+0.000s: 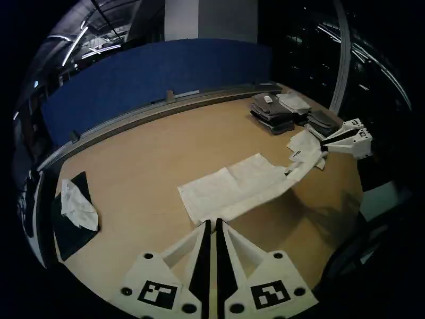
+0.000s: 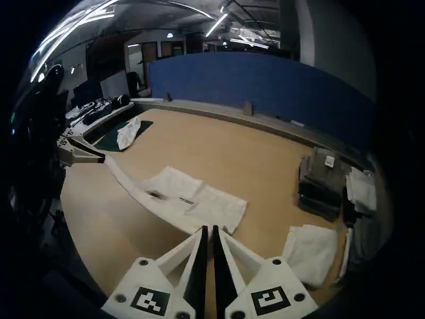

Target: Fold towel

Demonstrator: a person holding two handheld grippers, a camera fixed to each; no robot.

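A white towel [image 1: 239, 183] lies partly flat on the wooden table [image 1: 149, 159], and its near edge is lifted into a taut strip. In the left gripper view, my left gripper [image 1: 211, 223] is shut on one end of that strip. Farther right, my right gripper [image 1: 325, 144] pinches the other end. In the right gripper view, the right gripper [image 2: 208, 229] is shut on the towel [image 2: 212, 204] edge at the bottom. From there the strip runs up left to the left gripper [image 2: 101, 157], which is also shut on it.
A stack of folded grey towels [image 1: 273, 111] [image 2: 319, 183] stands near the table's far side. A folded white towel [image 2: 311, 252] lies close to it. A crumpled white cloth [image 1: 77, 204] [image 2: 127, 133] rests on a dark mat. A blue partition [image 1: 159, 80] backs the table.
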